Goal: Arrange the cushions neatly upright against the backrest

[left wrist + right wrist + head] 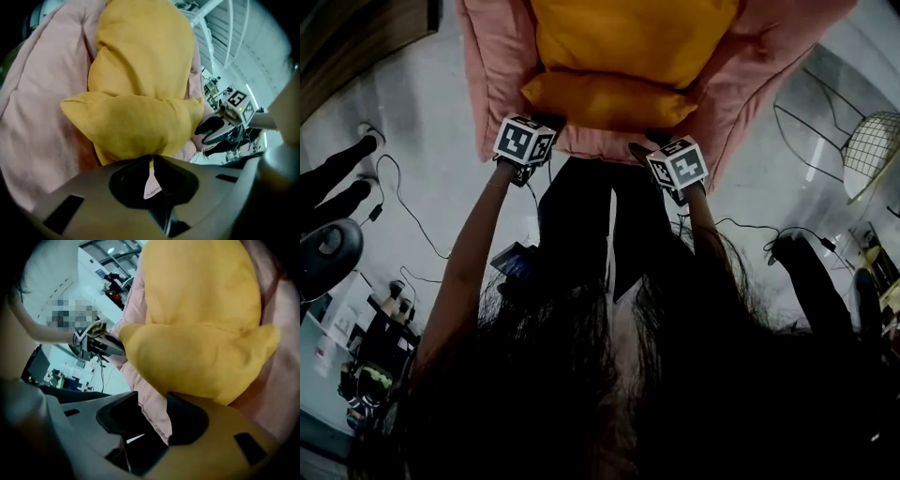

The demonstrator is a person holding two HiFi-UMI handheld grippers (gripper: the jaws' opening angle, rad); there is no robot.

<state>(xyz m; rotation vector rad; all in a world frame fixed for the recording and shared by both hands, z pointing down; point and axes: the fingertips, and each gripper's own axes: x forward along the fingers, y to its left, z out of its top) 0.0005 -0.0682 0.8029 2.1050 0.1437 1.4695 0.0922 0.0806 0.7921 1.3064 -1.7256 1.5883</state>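
On the pink armchair [492, 84], 1 yellow back cushion [628, 33] stands upright and the front cushion [605, 98] lies flat. Our left claw [151, 161] pinches its hem; our right claw [152, 411] gapes empty. Lifted 1-sided, it may twist free.

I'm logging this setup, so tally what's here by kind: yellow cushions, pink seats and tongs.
Yellow cushions: 2, the front cushion and the back cushion
Pink seat: 1
Tongs: 2, the left tongs and the right tongs
Total: 5
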